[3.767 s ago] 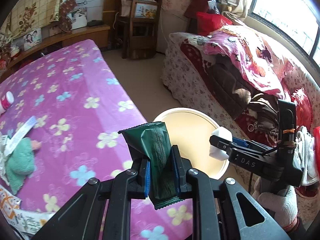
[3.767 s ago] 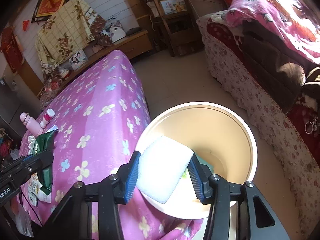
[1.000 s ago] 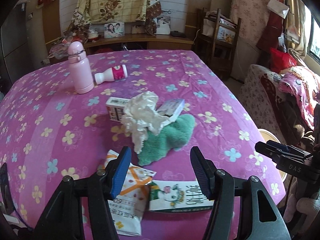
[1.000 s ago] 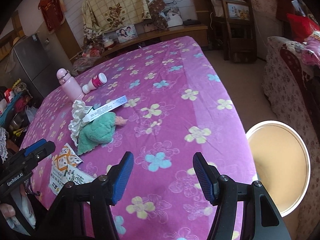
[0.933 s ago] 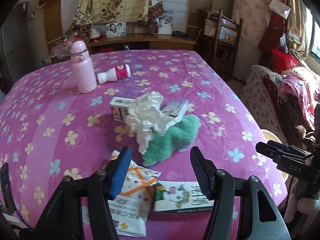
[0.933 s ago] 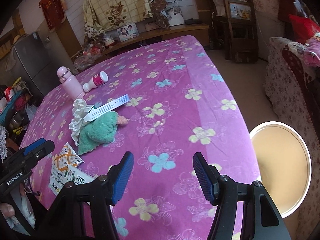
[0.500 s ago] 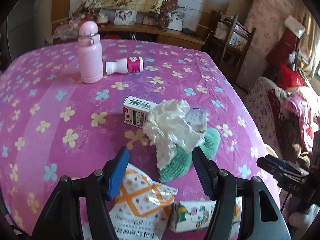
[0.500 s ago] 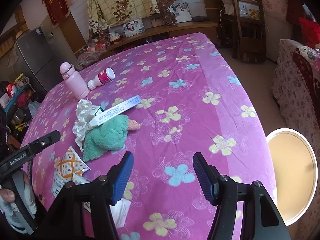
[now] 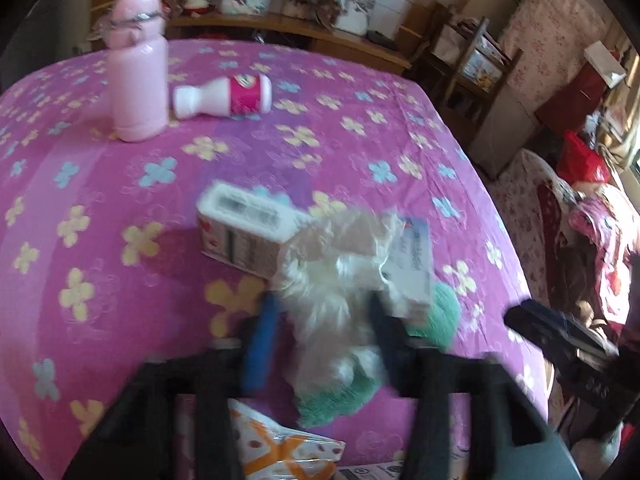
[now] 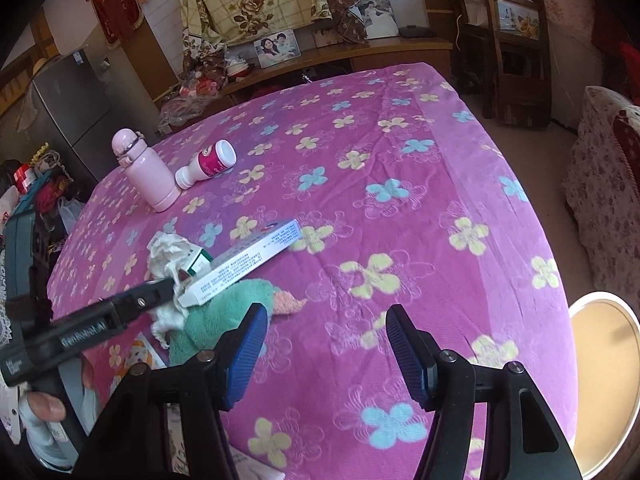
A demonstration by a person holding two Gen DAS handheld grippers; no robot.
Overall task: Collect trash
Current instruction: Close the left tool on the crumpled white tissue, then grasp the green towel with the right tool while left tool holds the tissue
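Observation:
On the purple flowered tablecloth (image 10: 400,200) a crumpled white tissue (image 9: 332,296) lies on a teal cloth (image 9: 440,312), beside a small carton (image 9: 244,228) and a long white box (image 10: 244,260). My left gripper (image 9: 322,332) is closing, with the tissue between its blue pads and touching both; the picture is blurred. In the right wrist view its tip (image 10: 168,284) sits against the tissue (image 10: 168,252). My right gripper (image 10: 326,320) stands open above bare cloth, right of the teal cloth (image 10: 224,320), with nothing between its fingers.
A pink flask (image 10: 146,172) stands at the far left, with a small white and pink bottle (image 10: 210,164) lying next to it. An orange and white wrapper (image 9: 280,452) lies at the near edge. The cream bin (image 10: 604,376) is on the floor to the right.
My left gripper has moved forward and down onto the tissue and its jaws have narrowed around it. The right gripper has shifted left over the table and stayed open.

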